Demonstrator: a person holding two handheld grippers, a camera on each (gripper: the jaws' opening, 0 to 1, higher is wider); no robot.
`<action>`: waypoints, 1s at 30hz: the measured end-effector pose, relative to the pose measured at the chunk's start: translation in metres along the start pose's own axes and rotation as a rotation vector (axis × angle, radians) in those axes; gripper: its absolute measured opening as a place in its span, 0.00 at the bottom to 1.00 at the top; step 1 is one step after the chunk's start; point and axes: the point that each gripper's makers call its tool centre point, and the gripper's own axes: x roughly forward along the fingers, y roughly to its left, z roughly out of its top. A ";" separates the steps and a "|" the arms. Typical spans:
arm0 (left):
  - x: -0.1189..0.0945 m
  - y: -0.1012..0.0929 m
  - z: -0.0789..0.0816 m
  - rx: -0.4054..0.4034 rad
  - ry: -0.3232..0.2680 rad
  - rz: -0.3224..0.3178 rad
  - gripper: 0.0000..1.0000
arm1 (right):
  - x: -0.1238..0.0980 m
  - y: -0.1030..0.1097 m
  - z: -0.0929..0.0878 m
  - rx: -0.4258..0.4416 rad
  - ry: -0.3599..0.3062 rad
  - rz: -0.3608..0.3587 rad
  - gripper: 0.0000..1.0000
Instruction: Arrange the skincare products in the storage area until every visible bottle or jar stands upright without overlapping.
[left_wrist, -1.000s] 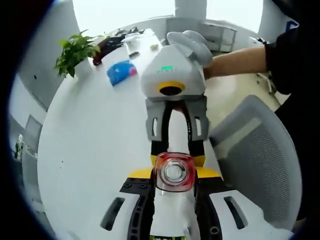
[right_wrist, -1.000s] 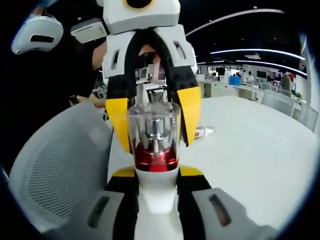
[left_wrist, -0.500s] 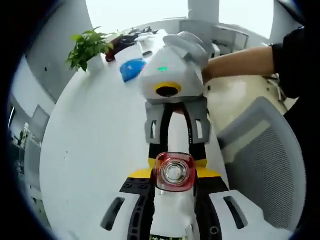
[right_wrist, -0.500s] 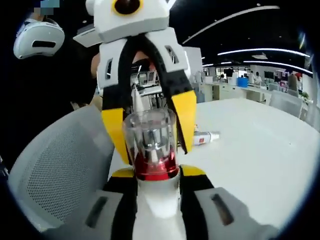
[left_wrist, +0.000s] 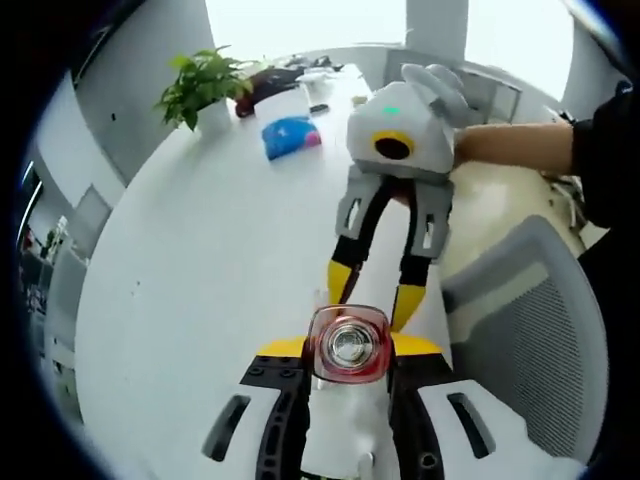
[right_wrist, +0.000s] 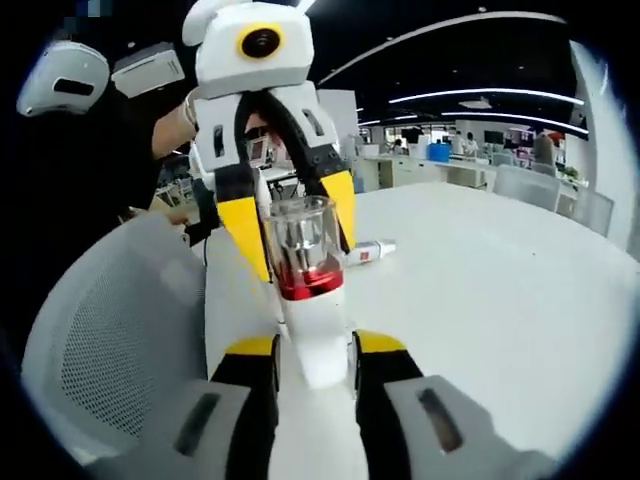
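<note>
The white pump bottle (left_wrist: 345, 400) with its red collar and clear cap now sits pinched at the cap end between the yellow-tipped jaws of the left gripper (left_wrist: 345, 350), while the right gripper (left_wrist: 385, 285), which half a second ago clasped the bottle's body, has pulled back and stands a little apart beyond the cap, its jaws spread and holding nothing. The right gripper view agrees: the bottle (right_wrist: 312, 320) has dropped out from between the near jaws of the right gripper (right_wrist: 312, 350), which now flank only its base with a visible gap, and the left gripper (right_wrist: 295, 235) grips it around the clear cap from the far side. This reads as a hand-over just completed, so the bottle's weight rests on the left gripper alone, above the white counter (left_wrist: 200, 290). A small tube (right_wrist: 368, 252) lies on its side farther back on the counter, so the arranging looks far from done. The next call is probably to stand the held bottle upright on the counter, well apart from the tube.
</note>
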 end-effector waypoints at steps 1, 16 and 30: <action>-0.001 0.000 -0.001 -0.003 0.002 0.007 0.25 | 0.002 0.000 -0.003 0.018 0.013 -0.021 0.30; -0.004 0.001 -0.005 -0.069 0.030 0.050 0.26 | 0.036 0.006 0.001 0.083 -0.042 0.012 0.31; -0.008 0.001 -0.012 -0.044 -0.057 0.028 0.38 | 0.036 0.015 0.003 -0.010 -0.080 0.129 0.27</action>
